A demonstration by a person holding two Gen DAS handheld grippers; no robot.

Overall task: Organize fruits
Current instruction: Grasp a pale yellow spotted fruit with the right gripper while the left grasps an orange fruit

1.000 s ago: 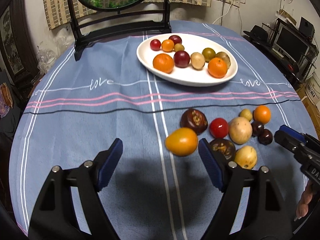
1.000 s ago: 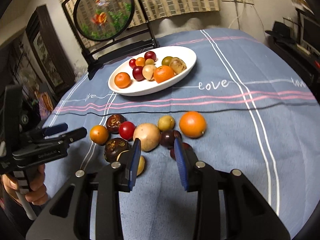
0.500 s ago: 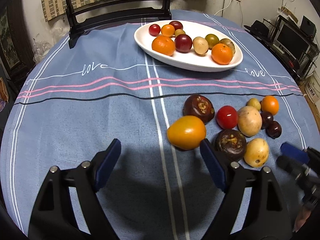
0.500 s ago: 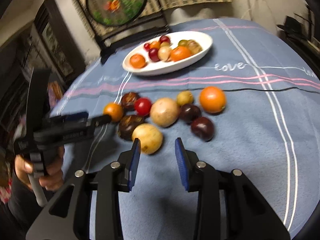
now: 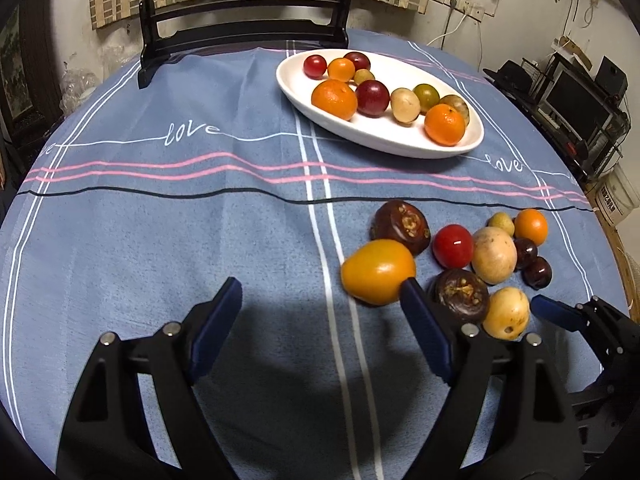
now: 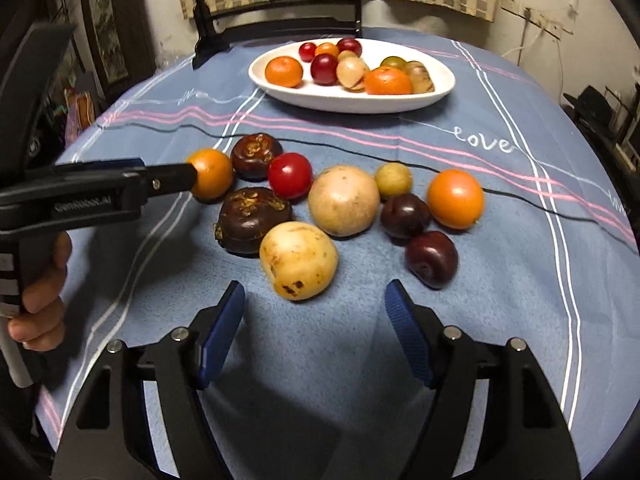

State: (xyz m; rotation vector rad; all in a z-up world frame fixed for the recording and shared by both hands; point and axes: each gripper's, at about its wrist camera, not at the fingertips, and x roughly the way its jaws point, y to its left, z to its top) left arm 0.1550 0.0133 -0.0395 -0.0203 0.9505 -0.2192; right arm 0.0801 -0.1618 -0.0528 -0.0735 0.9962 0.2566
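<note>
Meanwhile, ten loose fruits (image 6: 343, 206) lay clustered on the cloth-covered worktop (image 5: 160, 240).
Nine round, glossy fruits filled the oval white dish (image 5: 474, 136); left gripper (image 5: 320, 320) fingers stood wide and empty, right gripper (image 6: 314, 312) fingers had just been opening, empty.

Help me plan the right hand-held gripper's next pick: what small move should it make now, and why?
Probably ease the right hand-held gripper forward and down around the pale yellow fruit. Its jaws have just been opening and now stand wide with nothing between them, and that fruit lies nearest, just ahead of the pads. The left hand-held gripper is already at the orange-yellow fruit.
</note>
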